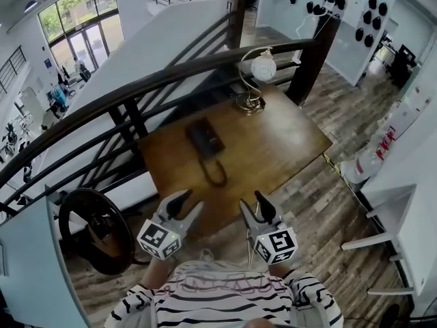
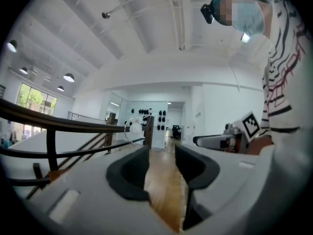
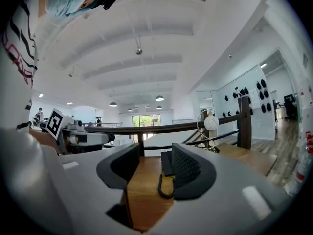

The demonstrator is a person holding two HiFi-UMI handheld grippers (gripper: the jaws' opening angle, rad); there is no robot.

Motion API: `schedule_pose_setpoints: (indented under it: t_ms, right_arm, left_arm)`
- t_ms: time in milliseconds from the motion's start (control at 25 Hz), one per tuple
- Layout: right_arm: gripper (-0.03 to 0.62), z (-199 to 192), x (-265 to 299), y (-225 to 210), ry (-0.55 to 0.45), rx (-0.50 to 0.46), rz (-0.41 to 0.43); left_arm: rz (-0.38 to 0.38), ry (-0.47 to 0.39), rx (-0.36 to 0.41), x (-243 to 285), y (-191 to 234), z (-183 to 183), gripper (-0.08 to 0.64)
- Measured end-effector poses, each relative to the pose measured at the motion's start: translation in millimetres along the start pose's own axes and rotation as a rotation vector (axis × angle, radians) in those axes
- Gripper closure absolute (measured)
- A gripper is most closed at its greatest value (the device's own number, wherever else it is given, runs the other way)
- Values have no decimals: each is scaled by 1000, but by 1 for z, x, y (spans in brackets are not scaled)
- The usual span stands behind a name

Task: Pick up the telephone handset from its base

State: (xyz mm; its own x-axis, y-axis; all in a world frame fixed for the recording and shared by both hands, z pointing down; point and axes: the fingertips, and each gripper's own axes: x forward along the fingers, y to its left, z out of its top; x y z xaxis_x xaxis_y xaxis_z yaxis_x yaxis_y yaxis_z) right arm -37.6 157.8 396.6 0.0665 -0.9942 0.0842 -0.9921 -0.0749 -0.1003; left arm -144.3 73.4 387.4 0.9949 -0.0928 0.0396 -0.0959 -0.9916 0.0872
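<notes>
Telephone handset rests on its base, well ahead; I hold left gripper and right gripper level, jaws wide and empty, ready to span it.

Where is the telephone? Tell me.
Head view: the telephone lies on the wooden table, toward its left side, the lamp beyond it to the right.

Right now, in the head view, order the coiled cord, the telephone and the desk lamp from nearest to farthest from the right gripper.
1. Coiled cord, just ahead and left of the right gripper.
2. Telephone, behind the cord, slightly farther left.
3. Desk lamp, at the far edge of the table.
</notes>
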Motion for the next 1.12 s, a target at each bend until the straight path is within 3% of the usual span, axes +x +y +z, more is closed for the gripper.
schedule_pose_setpoints:
  t_ms: [160, 440, 880, 1120]
  right_arm:
    - [397, 7, 37, -4, -10, -16, -19]
    - [388, 8, 81, -3, 10, -62, -6]
    - [388, -3, 140, -32, 50, -98, 94]
    - [388, -4, 192, -64, 75, -155, 215]
  left_arm:
    - [-22, -8, 3, 8, 33, 7, 378]
    - [6, -33, -48, 6, 79, 8, 364]
    - [151, 12, -63, 18, 134, -6, 350]
    - [273, 26, -68, 44, 165, -3, 341]
